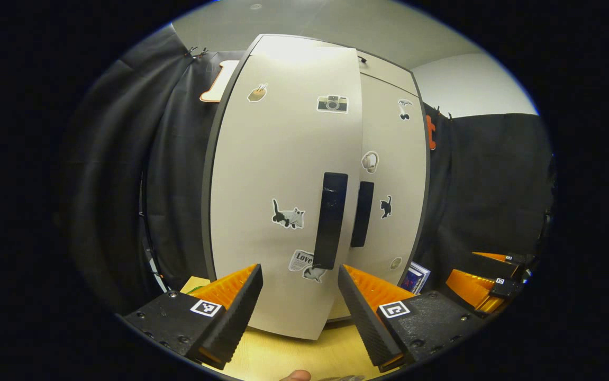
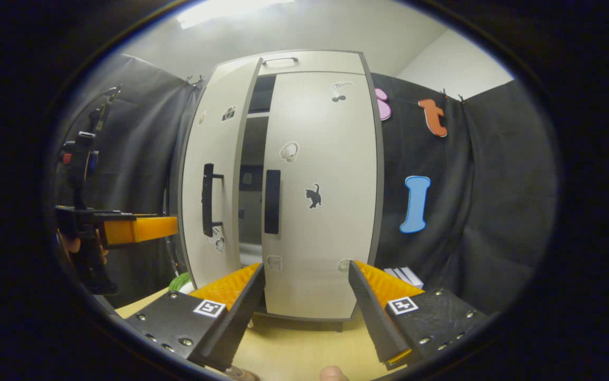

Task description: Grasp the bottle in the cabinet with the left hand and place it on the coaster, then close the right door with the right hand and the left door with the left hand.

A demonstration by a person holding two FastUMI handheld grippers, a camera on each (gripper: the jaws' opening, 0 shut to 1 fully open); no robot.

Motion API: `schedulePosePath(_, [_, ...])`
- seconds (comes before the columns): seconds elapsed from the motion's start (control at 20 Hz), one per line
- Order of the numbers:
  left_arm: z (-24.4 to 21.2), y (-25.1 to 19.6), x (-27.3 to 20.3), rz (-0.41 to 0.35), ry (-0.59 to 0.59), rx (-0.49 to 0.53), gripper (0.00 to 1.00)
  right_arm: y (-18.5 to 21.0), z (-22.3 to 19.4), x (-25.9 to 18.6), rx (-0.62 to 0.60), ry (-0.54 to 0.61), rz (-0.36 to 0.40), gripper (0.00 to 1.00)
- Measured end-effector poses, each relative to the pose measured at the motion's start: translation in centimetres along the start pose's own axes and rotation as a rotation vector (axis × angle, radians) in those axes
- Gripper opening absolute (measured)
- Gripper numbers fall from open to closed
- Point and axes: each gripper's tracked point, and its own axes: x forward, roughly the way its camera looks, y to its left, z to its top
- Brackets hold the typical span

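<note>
The white cabinet stands on a wooden table (image 1: 283, 355). Its left door (image 1: 283, 159) hangs ajar, swung out toward me, with a dark vertical handle (image 1: 330, 219). The right door (image 1: 395, 159) lies flush against the cabinet, its handle (image 1: 362, 214) just behind. My left gripper (image 1: 300, 290) is open a short way in front of the left door's lower edge, holding nothing. In the right gripper view the right door (image 2: 325, 159) is closed and the left door (image 2: 198, 174) leaves a dark gap. My right gripper (image 2: 304, 296) is open and faces the right door's bottom. The left gripper (image 2: 135, 228) reaches in from the left.
A small stack of books (image 2: 402, 275) lies to the right of the cabinet against the black cloth. Something green (image 2: 180, 280) peeks out low beside the left door. The right gripper (image 1: 489, 286) shows at the far right of the left gripper view. A hand (image 2: 74, 246) holds the left gripper.
</note>
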Motion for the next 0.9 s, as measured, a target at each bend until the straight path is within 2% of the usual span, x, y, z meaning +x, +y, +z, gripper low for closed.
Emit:
schedulePosePath(0.15, [1.0, -1.0, -0.1, 0.022, 0.009, 0.025, 0.92, -1.1, 1.2, -0.1, -0.010, -0.012, -0.009, 0.93])
schedulePosePath(0.25, [2.3, -1.6, -0.2, 0.042, 0.003, 0.040, 0.92, -1.9, 2.6, -0.1, -0.021, -0.033, -0.015, 0.96])
schedulePosePath(0.3, [3.0, -2.1, -0.1, 0.043, -0.008, 0.041, 0.93, -2.3, 3.4, -0.1, -0.024, -0.049, -0.017, 0.99])
schedulePosePath(0.35, [3.9, -2.7, 0.0, 0.043, -0.020, 0.039, 0.94, -2.7, 4.2, -0.2, -0.026, -0.062, -0.019, 0.96])
schedulePosePath(0.65, [8.7, -5.8, -0.8, 0.070, -0.129, 0.025, 0.95, -4.7, 8.9, -0.5, 0.001, -0.151, -0.004, 0.95])
schedulePosePath(0.7, [9.3, -6.3, -0.8, 0.076, -0.146, 0.026, 0.91, -5.1, 9.6, -0.6, 0.005, -0.165, 0.000, 0.95])
schedulePosePath(0.8, [9.7, -7.4, -0.9, 0.085, -0.155, 0.025, 0.96, -5.7, 10.5, -0.8, 0.011, -0.184, 0.013, 0.93])
schedulePosePath(0.85, [9.9, -7.9, -0.9, 0.087, -0.157, 0.023, 0.92, -6.1, 10.8, -0.9, 0.011, -0.189, 0.022, 0.93])
schedulePosePath(0.9, [9.8, -8.3, -0.8, 0.093, -0.159, 0.021, 0.92, -6.5, 10.9, -0.9, 0.007, -0.193, 0.028, 0.93])
